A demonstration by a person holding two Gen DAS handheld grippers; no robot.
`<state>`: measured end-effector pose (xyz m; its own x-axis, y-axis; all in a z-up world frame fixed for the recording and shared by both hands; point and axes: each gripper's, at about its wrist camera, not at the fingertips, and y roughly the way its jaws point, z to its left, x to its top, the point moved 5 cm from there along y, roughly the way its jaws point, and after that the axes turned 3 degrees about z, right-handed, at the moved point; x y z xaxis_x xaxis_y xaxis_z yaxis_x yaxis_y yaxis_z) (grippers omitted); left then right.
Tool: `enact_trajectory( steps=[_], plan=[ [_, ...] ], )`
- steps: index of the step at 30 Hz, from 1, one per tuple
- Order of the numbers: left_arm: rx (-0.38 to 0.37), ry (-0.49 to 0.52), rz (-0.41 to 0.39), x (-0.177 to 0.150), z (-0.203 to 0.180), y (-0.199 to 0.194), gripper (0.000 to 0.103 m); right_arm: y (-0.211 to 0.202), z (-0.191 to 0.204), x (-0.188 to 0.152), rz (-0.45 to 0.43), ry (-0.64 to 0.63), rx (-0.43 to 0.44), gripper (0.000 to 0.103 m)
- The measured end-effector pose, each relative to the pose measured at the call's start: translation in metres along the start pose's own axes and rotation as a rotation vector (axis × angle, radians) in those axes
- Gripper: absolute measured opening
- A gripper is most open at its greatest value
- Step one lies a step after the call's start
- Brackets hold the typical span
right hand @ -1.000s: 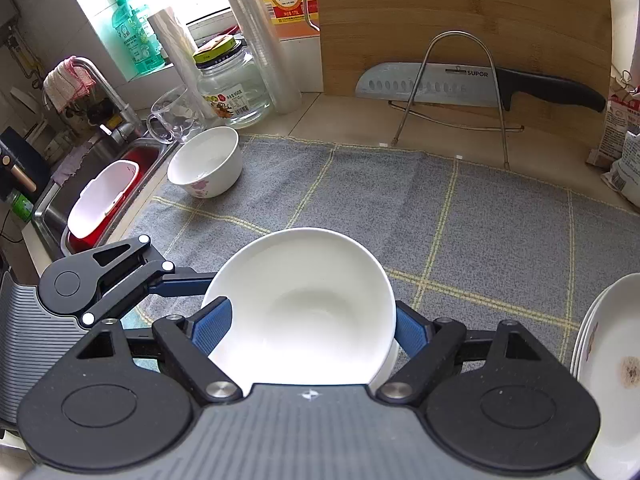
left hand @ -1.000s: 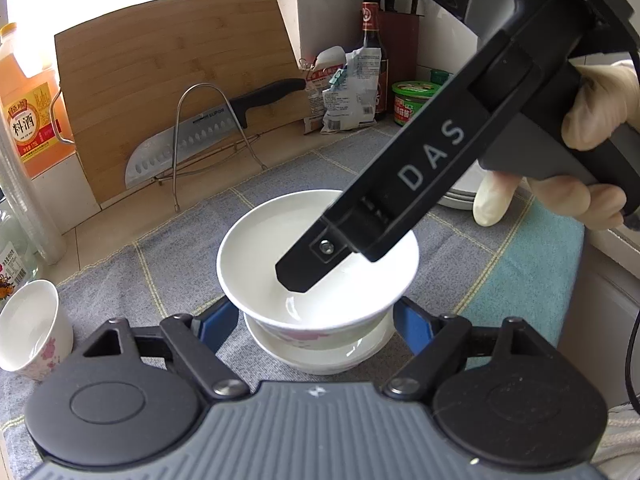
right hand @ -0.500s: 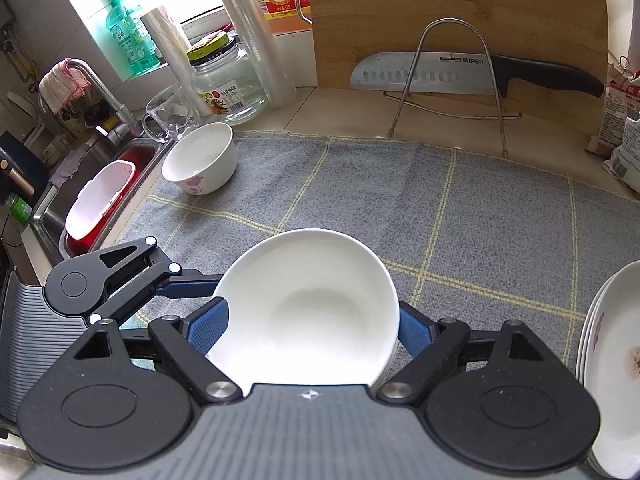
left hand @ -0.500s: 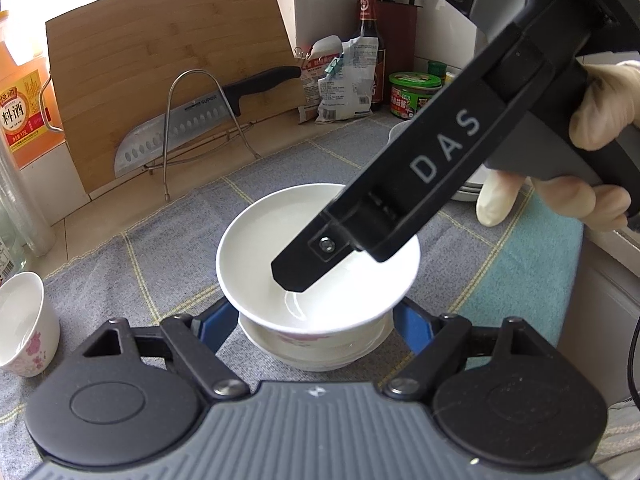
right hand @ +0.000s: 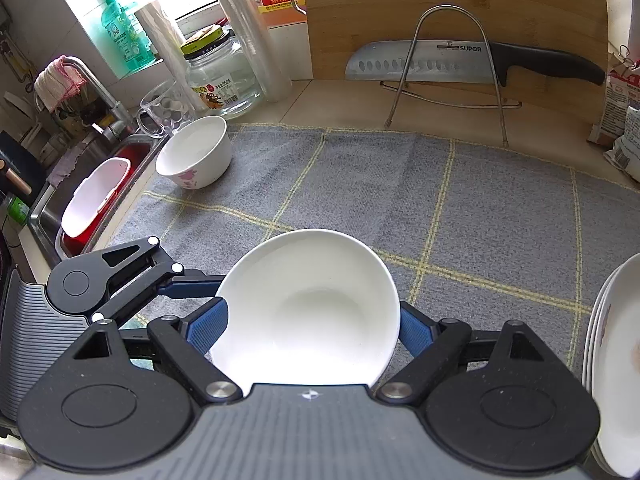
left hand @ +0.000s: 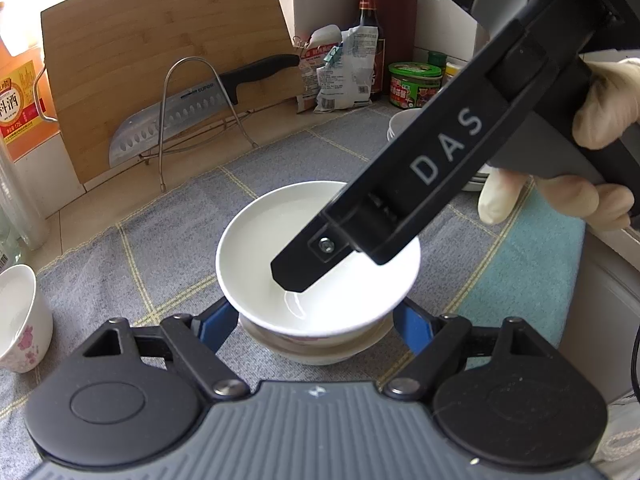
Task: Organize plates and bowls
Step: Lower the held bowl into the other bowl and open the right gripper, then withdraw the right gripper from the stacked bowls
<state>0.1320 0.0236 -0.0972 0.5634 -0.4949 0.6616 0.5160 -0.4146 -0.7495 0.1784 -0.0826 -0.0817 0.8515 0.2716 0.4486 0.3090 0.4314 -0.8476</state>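
Observation:
A white bowl (left hand: 256,256) sits nested in another bowl (left hand: 316,350) on the grey checked mat (left hand: 168,236). My left gripper (left hand: 316,322) is open, its blue pads on either side of the stack. My right gripper (right hand: 314,326) is open above the same white bowl (right hand: 308,304), and one of its black fingers (left hand: 320,256) hangs over the bowl in the left wrist view. A small white bowl with pink flowers (right hand: 196,156) stands at the mat's far left corner, also in the left wrist view (left hand: 20,320). A stack of white plates (right hand: 612,360) lies at the right.
A bamboo cutting board (left hand: 160,60) leans on the back wall behind a wire stand (right hand: 448,68) holding a cleaver (right hand: 440,66). A glass jar (right hand: 220,76), an oil bottle and a sink with a red basin (right hand: 92,208) are at the left; food packets and jars (left hand: 414,84) at the back right.
Both grippers stay around the stacked bowls. The left wrist view has swung slightly, so the small flowered bowl has slid toward its left edge. The bowls have not moved.

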Motion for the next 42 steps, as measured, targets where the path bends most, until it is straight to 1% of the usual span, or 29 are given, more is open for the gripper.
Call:
enact_trajectory(
  steps=[14, 20, 21, 22, 24, 26, 29, 32, 35, 37, 42],
  plan=[
    [-0.010, -0.007, 0.008, 0.000, 0.001, 0.003, 0.084, 0.005, -0.001, -0.001, 0.008, 0.002, -0.006, 0.092],
    [-0.026, -0.027, 0.013, -0.003, 0.005, 0.005, 0.087, 0.006, -0.002, -0.002, 0.009, 0.004, -0.003, 0.092],
    [-0.028, -0.033, 0.014, -0.003, 0.005, 0.004, 0.087, 0.007, -0.003, -0.002, 0.012, 0.006, 0.000, 0.093],
    [-0.022, -0.031, 0.008, -0.003, 0.006, 0.003, 0.090, 0.007, -0.002, -0.003, 0.014, 0.007, 0.001, 0.094],
    [-0.015, -0.021, -0.007, -0.003, 0.005, -0.002, 0.093, 0.007, -0.001, -0.004, 0.011, -0.001, -0.003, 0.097],
    [-0.029, -0.015, -0.012, -0.003, 0.003, -0.007, 0.094, 0.006, 0.001, -0.005, 0.005, -0.007, -0.004, 0.099],
    [-0.028, -0.004, -0.012, -0.005, 0.000, -0.010, 0.094, 0.003, 0.001, -0.006, -0.008, -0.017, -0.033, 0.100],
    [-0.029, -0.007, -0.010, -0.008, 0.000, -0.012, 0.094, -0.002, 0.000, -0.009, -0.039, -0.022, -0.070, 0.102],
    [-0.023, -0.015, -0.007, -0.012, 0.002, -0.013, 0.094, -0.008, -0.006, -0.016, -0.082, -0.033, -0.155, 0.103],
    [-0.020, -0.021, -0.004, -0.015, 0.004, -0.014, 0.094, -0.011, -0.011, -0.023, -0.097, -0.027, -0.191, 0.103],
    [-0.010, -0.034, 0.000, -0.017, 0.008, -0.015, 0.094, -0.015, -0.022, -0.039, -0.112, 0.011, -0.228, 0.103]
  ],
)
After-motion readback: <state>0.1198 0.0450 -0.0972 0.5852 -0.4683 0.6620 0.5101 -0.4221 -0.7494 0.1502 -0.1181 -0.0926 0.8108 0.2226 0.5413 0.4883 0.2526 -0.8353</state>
